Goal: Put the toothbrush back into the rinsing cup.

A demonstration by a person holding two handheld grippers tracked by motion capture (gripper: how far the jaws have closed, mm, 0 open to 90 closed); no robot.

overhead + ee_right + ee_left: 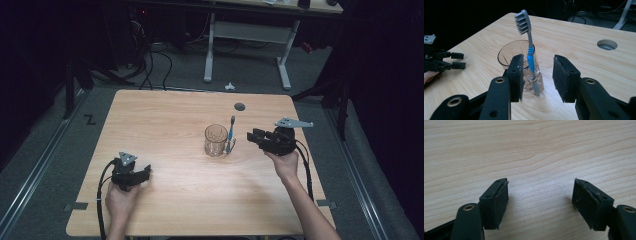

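Table, one, light wood, with one round cable hole toward its far edge at about 1 o'clock from centre.

Glass, one, clear, upright, a little right of table centre. Toothbrush, one, blue and grey handle, leans against the outside of the glass on its right side, foot on the table, bristle head up. Long axis near upright, tilted slightly. In the right gripper view the toothbrush stands in front of the glass, bristles toward 11 o'clock, and I judge it is outside the rim, though the glass is transparent so this is not certain.

Right gripper, jaws apart, nothing between the pads, sits at 3 o'clock from the toothbrush, near it but not touching. From the right gripper camera the handle rises dead ahead at 12 o'clock, lined up in the gap and closer to the left pad. Key relation: handle upright, jaws either side of it, so the likely grab is straight ahead low on the handle.

Left gripper, jaws apart, empty, at 7 o'clock from the glass, well apart. Left gripper camera looks onto bare wood.

Right hand is clearly nearer.
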